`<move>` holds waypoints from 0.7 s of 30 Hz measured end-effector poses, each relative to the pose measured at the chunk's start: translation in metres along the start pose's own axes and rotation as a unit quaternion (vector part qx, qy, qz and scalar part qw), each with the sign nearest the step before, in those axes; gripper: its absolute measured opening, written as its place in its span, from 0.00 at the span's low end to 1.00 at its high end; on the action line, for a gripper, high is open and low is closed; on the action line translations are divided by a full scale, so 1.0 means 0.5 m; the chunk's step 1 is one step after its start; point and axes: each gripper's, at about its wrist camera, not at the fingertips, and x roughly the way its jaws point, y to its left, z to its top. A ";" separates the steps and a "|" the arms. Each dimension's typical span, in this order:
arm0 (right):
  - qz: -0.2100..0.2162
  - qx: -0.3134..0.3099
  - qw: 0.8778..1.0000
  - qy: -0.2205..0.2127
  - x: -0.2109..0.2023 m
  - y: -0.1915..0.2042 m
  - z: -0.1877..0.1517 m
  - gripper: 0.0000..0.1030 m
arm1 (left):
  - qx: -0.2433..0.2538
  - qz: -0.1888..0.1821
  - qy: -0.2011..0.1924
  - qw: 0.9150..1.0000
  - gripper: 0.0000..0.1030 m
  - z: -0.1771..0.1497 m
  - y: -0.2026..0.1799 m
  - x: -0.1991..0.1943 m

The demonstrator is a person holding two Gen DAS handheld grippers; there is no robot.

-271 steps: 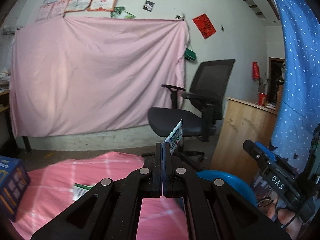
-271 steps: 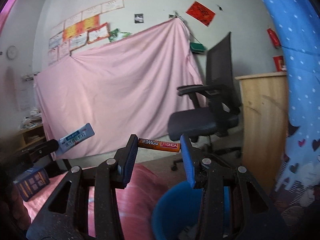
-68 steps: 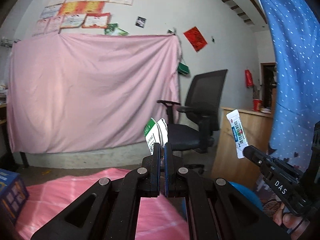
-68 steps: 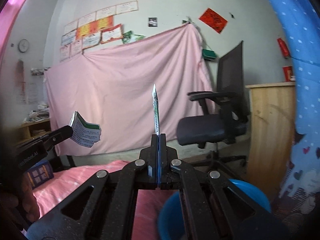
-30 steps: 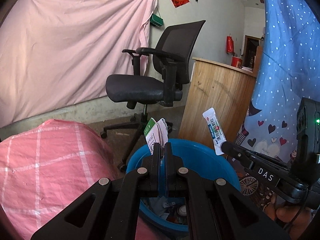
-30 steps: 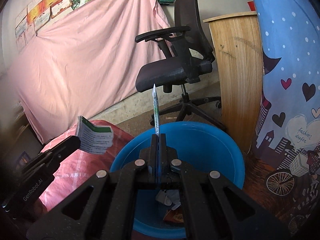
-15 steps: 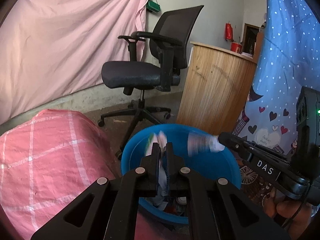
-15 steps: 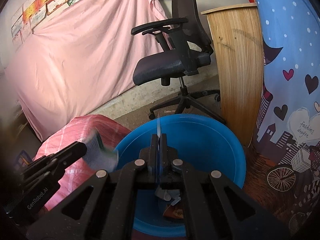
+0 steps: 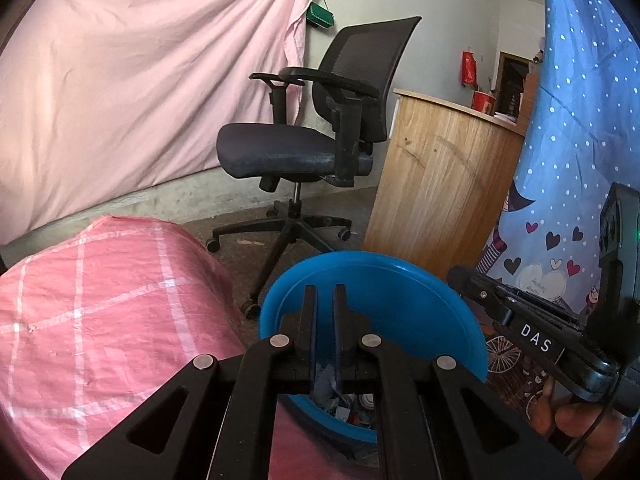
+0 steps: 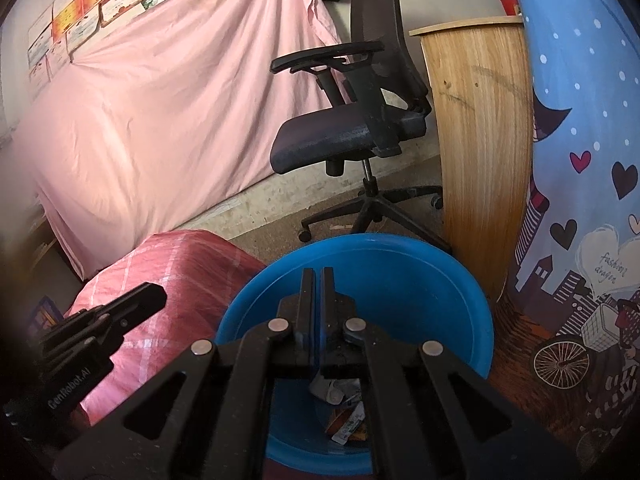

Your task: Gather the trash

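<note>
Both wrappers are gone from the tongs since a second ago: the green-and-white folded packet is no longer standing in the left tongs (image 9: 323,300), and the thin white wrapper is no longer standing in the right tongs (image 10: 318,284).

Left tongs are sitting narrow, a slim gap showing between the fingers (image 9: 309,316), nothing between them. Right tongs are sitting nearly closed, pads almost meeting, also empty. Both are pointing downward over the blue basin (image 9: 420,280), tips above its rim.

Trash (image 10: 344,404) is lying at the bottom of the basin: crumpled white wrappers, an orange-and-white packet, small scraps. From the left wrist view only a little of the heap (image 9: 340,400) is showing below the fingers.

Basin is standing on the floor, just beside a bed with a pink checked cover (image 9: 100,320) on the left and near a wooden cabinet (image 9: 436,184) behind. Black office chair (image 9: 320,148) is standing further back, before a pink sheet (image 9: 140,80) hanging on the wall. Blue dotted curtain with hearts (image 10: 580,160) is hanging at the right.

A person's fingers (image 9: 576,420) are gripping the right tool's handle, at the lower right of the left wrist view.
</note>
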 end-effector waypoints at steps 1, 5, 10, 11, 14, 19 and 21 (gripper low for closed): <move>0.000 -0.003 1.000 -0.001 0.000 0.002 0.002 0.28 | -0.001 0.002 -0.001 1.000 0.04 0.001 0.003 -0.005; 0.000 -0.008 1.000 -0.007 -0.007 0.005 0.006 0.28 | -0.004 0.010 -0.005 1.000 0.04 0.003 0.014 -0.025; -0.002 -0.019 1.000 -0.013 -0.015 0.016 0.009 0.34 | -0.009 0.022 -0.009 1.000 0.06 0.003 0.028 -0.053; -0.002 -0.022 1.000 -0.015 -0.018 0.019 0.009 0.36 | -0.011 0.023 -0.009 1.000 0.10 0.003 0.032 -0.059; -0.003 -0.026 0.999 -0.021 -0.025 0.028 0.011 0.44 | -0.023 0.028 -0.020 0.999 0.31 0.001 0.044 -0.080; -0.007 -0.031 0.999 -0.019 -0.025 0.036 0.009 0.55 | -0.042 0.041 -0.023 0.998 0.36 -0.005 0.069 -0.109; -0.012 -0.032 0.999 -0.017 -0.025 0.039 0.005 0.60 | -0.044 0.048 -0.021 0.998 0.39 -0.007 0.076 -0.115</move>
